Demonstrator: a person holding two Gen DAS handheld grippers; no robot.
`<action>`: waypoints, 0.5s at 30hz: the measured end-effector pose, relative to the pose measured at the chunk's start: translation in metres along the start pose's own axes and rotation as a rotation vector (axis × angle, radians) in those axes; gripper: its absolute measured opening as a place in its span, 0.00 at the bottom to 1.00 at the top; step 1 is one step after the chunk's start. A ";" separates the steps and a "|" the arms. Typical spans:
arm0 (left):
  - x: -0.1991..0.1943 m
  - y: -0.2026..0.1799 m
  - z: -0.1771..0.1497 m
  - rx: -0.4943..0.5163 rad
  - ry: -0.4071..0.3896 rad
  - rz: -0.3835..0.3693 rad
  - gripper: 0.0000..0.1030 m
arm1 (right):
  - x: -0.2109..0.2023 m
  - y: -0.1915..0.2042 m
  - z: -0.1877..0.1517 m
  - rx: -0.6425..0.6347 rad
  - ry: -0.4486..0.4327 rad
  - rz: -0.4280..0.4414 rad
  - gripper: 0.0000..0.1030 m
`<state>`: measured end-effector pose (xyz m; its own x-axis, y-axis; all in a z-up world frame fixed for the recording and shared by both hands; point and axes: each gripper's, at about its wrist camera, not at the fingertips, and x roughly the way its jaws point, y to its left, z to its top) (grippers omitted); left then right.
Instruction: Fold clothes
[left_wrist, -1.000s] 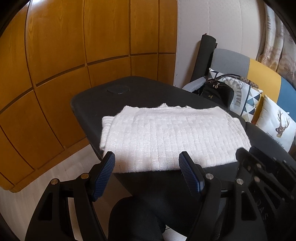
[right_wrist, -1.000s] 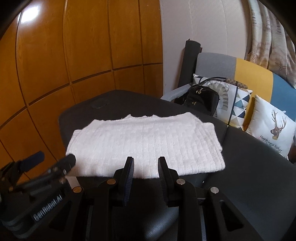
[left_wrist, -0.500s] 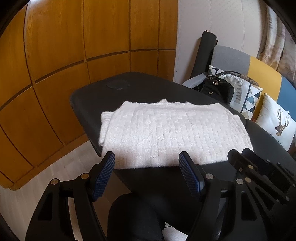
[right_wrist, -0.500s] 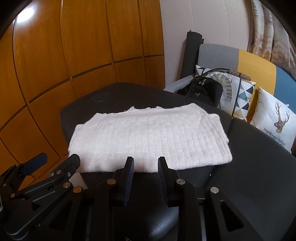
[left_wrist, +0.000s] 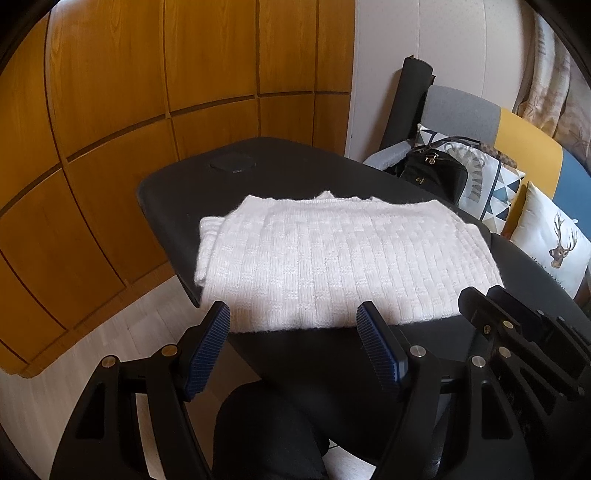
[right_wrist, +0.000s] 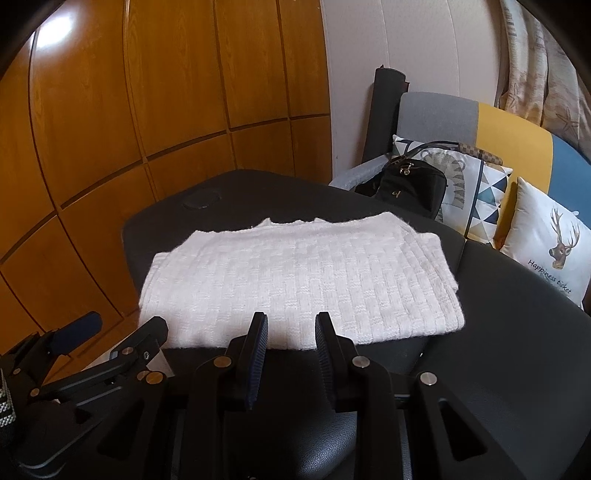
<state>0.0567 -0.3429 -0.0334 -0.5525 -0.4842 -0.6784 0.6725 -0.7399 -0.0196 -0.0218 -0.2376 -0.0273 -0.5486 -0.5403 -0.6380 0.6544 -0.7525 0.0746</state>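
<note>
At the right of both views, the black bag (right_wrist: 406, 188) covers part of a patterned cushion (right_wrist: 476, 192); the deer cushion (left_wrist: 554, 243) runs off the right edge.

Black left gripper (left_wrist: 293, 343), right gripper (right_wrist: 290, 341): blue ribbed jaws, silver screws.

Background's pretty cosy: glossy orange wood wall panels (left_wrist: 110, 110) run along the left, meeting a pale padded wall (right_wrist: 424, 48) on the right. A rolled black mat (right_wrist: 384, 114) leans upright in that corner, just beside a grey, yellow and blue sofa (right_wrist: 517, 125). On the sofa sits a black handbag (right_wrist: 406, 188) against a geometric-print cushion (right_wrist: 476, 192), with a stag-print cushion (right_wrist: 550, 236) next to it. Patterned curtains (right_wrist: 543, 74) hang behind. Light wood-look floor (left_wrist: 110, 339) below.
</note>
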 end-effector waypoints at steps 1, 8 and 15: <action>0.000 0.000 0.000 0.002 -0.006 -0.002 0.72 | 0.000 0.000 -0.001 0.001 -0.002 0.000 0.26; -0.002 0.001 -0.001 0.003 -0.039 -0.008 0.68 | -0.001 0.001 -0.002 -0.007 -0.009 0.008 0.26; -0.001 0.008 0.001 -0.016 -0.075 0.010 0.62 | -0.001 0.003 -0.003 -0.012 -0.009 0.011 0.26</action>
<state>0.0622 -0.3487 -0.0327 -0.5809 -0.5258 -0.6214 0.6854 -0.7277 -0.0250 -0.0177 -0.2380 -0.0288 -0.5458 -0.5524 -0.6301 0.6670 -0.7415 0.0724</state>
